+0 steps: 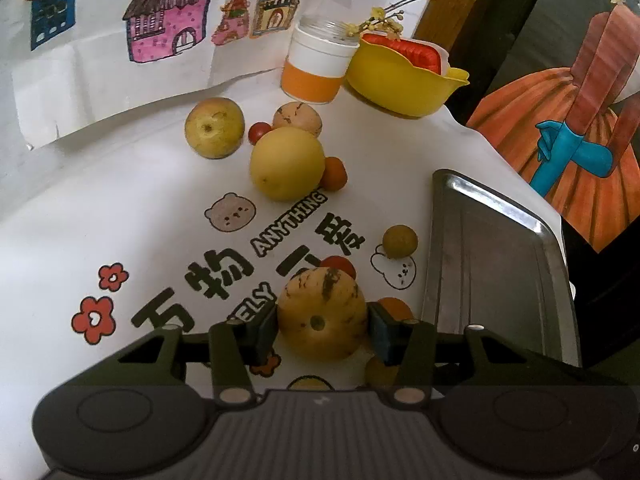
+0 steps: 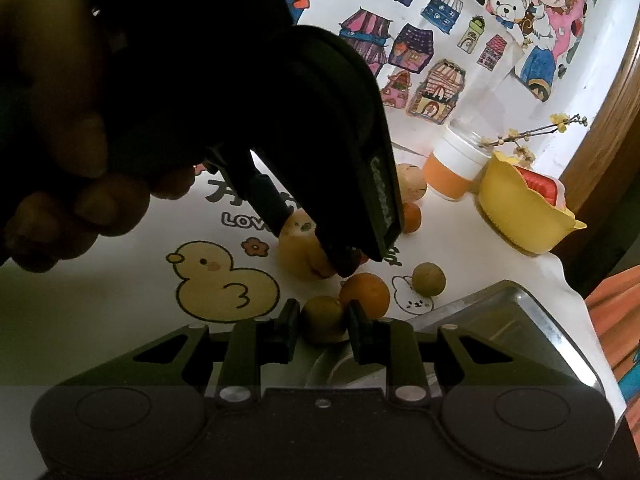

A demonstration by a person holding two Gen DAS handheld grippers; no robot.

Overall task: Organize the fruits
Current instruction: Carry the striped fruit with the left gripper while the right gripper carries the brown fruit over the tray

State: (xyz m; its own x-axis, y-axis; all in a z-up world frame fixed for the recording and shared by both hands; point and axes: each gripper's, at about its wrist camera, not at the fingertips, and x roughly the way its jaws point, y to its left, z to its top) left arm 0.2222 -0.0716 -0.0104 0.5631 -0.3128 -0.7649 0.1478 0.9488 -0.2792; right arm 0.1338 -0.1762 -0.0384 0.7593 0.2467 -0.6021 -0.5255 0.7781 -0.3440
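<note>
My left gripper [image 1: 322, 330] is shut on a yellow fruit with dark stripes [image 1: 322, 312], a pad touching each side, low over the printed white cloth. In the right wrist view that gripper and the person's hand [image 2: 60, 120] show as a dark shape over the same fruit [image 2: 298, 248]. My right gripper [image 2: 324, 330] is shut on a small green-yellow fruit [image 2: 323, 318], right beside an orange [image 2: 366, 294]. A metal tray [image 1: 500, 260] lies to the right of both. More fruit sits farther back: a large yellow one [image 1: 286, 162] and a yellow-green one [image 1: 214, 128].
A yellow bowl [image 1: 400, 80] holding something red and an orange-and-white jar [image 1: 316, 68] stand at the back. A small greenish ball [image 1: 399, 242], a red tomato [image 1: 338, 266] and a small orange [image 1: 334, 174] lie loose. The table edge runs just past the tray [image 2: 520, 320].
</note>
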